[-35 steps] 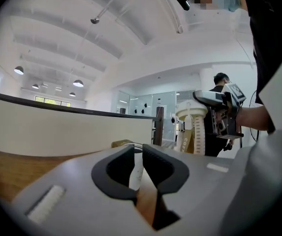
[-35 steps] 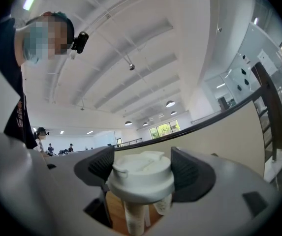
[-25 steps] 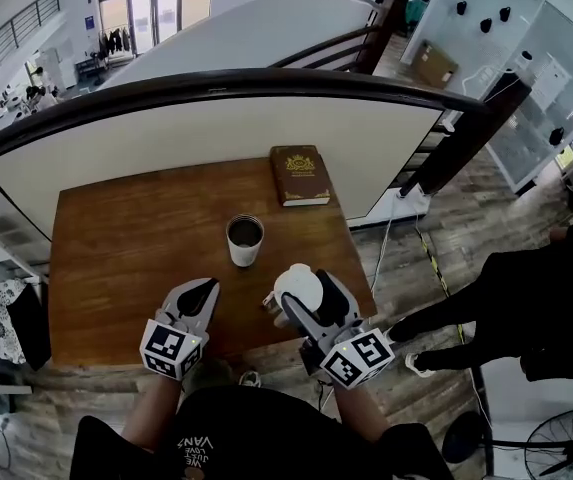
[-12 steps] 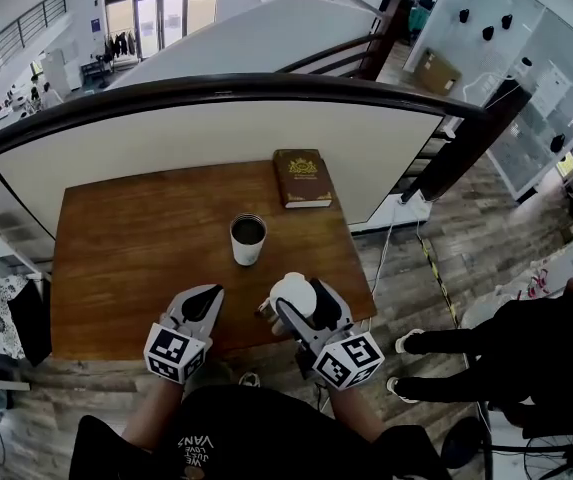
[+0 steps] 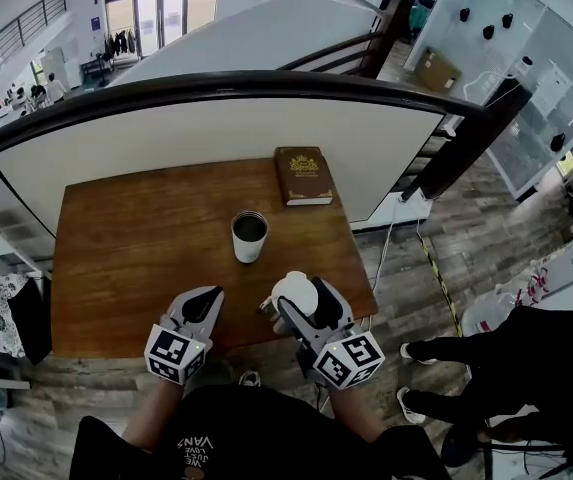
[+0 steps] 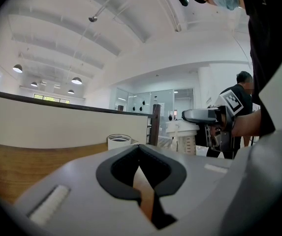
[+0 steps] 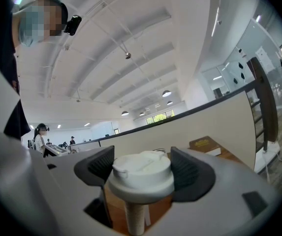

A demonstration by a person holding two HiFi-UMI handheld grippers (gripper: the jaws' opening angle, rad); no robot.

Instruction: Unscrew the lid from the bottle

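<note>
The open bottle [image 5: 249,236], a white cup-like vessel with a dark inside, stands upright mid-table; it also shows in the left gripper view [image 6: 119,141]. My right gripper [image 5: 299,302] is shut on the white lid [image 5: 294,290], held above the table's near edge, apart from the bottle. In the right gripper view the lid [image 7: 141,175] sits between the two dark pads [image 7: 95,165], and a pale stem [image 7: 135,214] hangs under it. My left gripper [image 5: 204,296] rests near the front edge, shut with nothing in it [image 6: 140,154].
A brown book [image 5: 302,176] lies at the far right corner of the wooden table [image 5: 126,248]. A dark curved railing [image 5: 216,86] runs behind the table. A person in black [image 5: 526,363] stands on the floor at the right.
My right gripper with the lid has moved slightly toward me. The left gripper has stayed put. The person on the floor at the right has moved.
</note>
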